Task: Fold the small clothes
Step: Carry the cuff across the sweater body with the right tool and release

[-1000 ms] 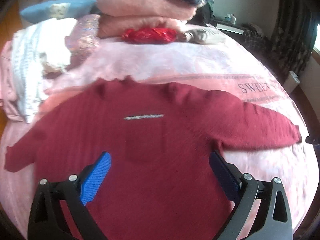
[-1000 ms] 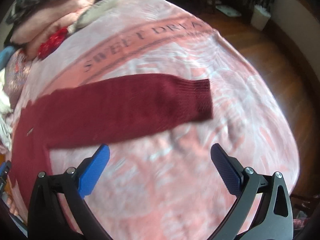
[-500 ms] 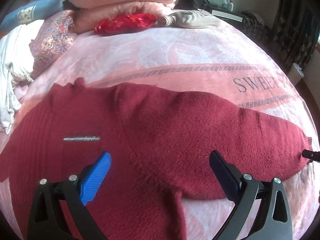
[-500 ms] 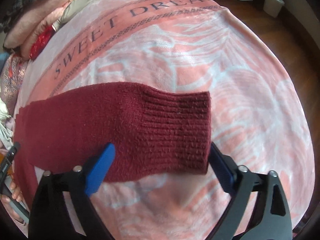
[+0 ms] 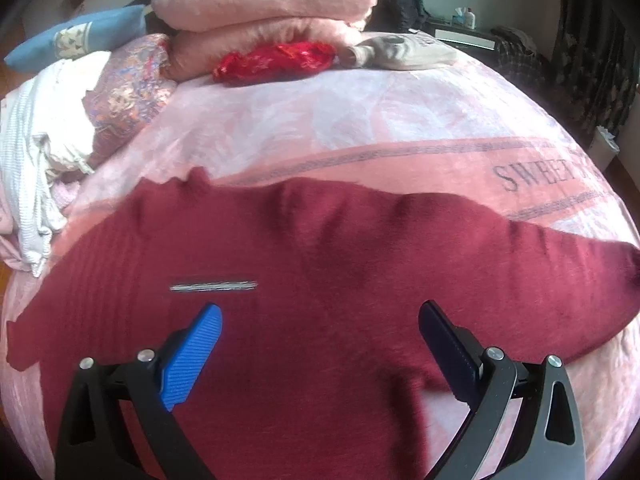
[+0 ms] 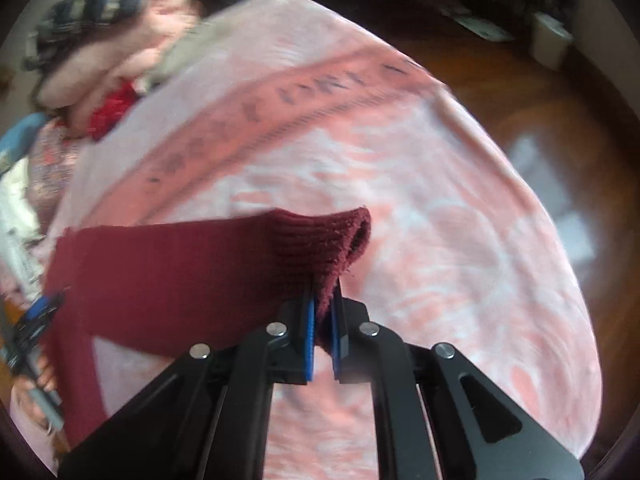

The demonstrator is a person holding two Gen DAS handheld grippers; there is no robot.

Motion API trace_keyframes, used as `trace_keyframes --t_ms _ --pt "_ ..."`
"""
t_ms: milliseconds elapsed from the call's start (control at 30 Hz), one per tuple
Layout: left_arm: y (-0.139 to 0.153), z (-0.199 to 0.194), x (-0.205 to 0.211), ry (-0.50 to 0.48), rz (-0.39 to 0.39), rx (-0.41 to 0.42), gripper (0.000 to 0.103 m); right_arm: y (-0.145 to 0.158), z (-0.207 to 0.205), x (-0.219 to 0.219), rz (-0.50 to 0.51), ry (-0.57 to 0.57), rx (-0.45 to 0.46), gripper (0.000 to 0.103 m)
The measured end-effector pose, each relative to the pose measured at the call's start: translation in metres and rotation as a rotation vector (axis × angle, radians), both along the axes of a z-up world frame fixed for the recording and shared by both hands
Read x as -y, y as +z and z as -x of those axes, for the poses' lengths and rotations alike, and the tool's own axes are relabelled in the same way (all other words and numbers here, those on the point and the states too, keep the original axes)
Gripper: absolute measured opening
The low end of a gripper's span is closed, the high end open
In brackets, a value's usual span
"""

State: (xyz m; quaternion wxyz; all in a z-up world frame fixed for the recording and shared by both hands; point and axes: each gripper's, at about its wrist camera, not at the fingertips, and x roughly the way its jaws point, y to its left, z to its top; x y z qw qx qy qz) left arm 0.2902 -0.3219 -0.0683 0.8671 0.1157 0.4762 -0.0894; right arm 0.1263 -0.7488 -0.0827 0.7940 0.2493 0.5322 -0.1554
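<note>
A dark red knit sweater [image 5: 304,264] lies spread flat on a pink blanket [image 5: 360,120], with a small silver label on its chest. My left gripper [image 5: 320,340] is open and empty, hovering over the sweater's body. In the right wrist view my right gripper [image 6: 324,316] is shut on the ribbed cuff [image 6: 324,240] of the sweater's right sleeve and holds it lifted off the blanket. The sleeve runs left from the cuff to the body. The left gripper shows at the left edge of the right wrist view [image 6: 36,320].
Folded pink blankets [image 5: 264,12], a red cloth [image 5: 276,58], a beige garment [image 5: 404,54], a floral cushion [image 5: 128,84] and white clothes [image 5: 36,128] are piled at the bed's far side. Wooden floor [image 6: 560,128] lies beyond the bed's right edge.
My right gripper closed on the sleeve cuff and raised it. My left gripper shifted back toward the sweater's middle, still open.
</note>
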Motion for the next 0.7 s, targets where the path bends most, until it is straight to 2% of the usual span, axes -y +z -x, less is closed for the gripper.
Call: trace_keyframes --t_ms 133,300,367,467,633,700 --pt "-0.006 -0.006 -0.03 0.032 -0.021 -0.012 0.099 -0.021 0.001 -0.004 0.026 -0.046 -0.065 0.005" --pt "-0.012 -0.015 -0.082 0.103 0.007 -0.04 0.099 0.02 -0.02 -0.043 0.138 0.005 -0.03 0.005" --pt "-0.01 -0.018 -0.098 0.125 0.018 -0.04 0.099 0.038 -0.033 -0.072 0.153 0.078 0.011 0.005" --pt "-0.008 -0.023 -0.124 0.15 0.041 -0.044 0.099 0.058 -0.067 -0.145 0.196 0.255 0.054 0.005" --pt "-0.007 -0.024 -0.153 0.162 0.073 -0.067 0.099 0.056 -0.113 -0.265 0.237 0.565 0.049 0.005" --pt "-0.008 -0.026 -0.163 0.17 0.082 -0.075 0.099 0.051 -0.125 -0.315 0.215 0.696 0.05 0.005"
